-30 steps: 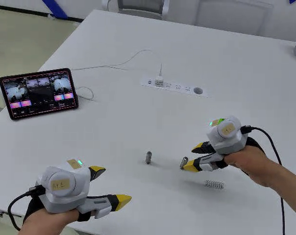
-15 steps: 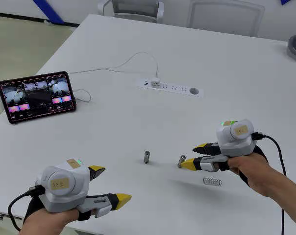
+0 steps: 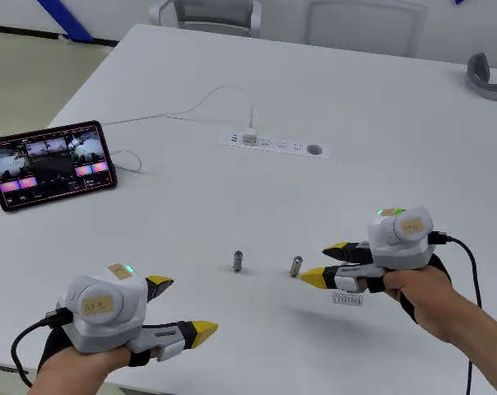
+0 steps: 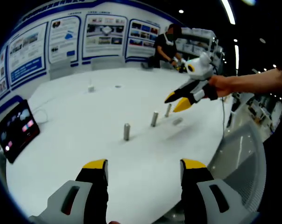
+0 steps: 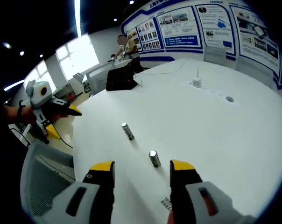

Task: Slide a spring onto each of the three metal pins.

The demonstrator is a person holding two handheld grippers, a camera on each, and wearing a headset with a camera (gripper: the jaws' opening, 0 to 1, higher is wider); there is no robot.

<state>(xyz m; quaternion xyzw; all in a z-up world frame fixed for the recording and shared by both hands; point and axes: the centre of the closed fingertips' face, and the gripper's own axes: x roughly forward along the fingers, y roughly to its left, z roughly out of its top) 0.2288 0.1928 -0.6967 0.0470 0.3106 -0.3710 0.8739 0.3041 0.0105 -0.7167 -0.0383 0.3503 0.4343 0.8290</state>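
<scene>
Steel spring [image 3: 347, 298] loose at four o'clock of pin [image 3: 295, 265], pickup pending: left gripper [image 3: 184, 306], right gripper [image 3: 323, 262] both spread empty; pinch, then thread.

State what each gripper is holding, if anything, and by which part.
Nothing is held: the left gripper and the right gripper both stand open with empty jaws.

Smooth matt white tabletop [image 3: 191, 206], shiny metal pins [image 3: 238, 261], coiled wire spring [image 3: 347, 298], glossy tablet screen [image 3: 47, 162], white plastic power strip [image 3: 269, 146]
</scene>
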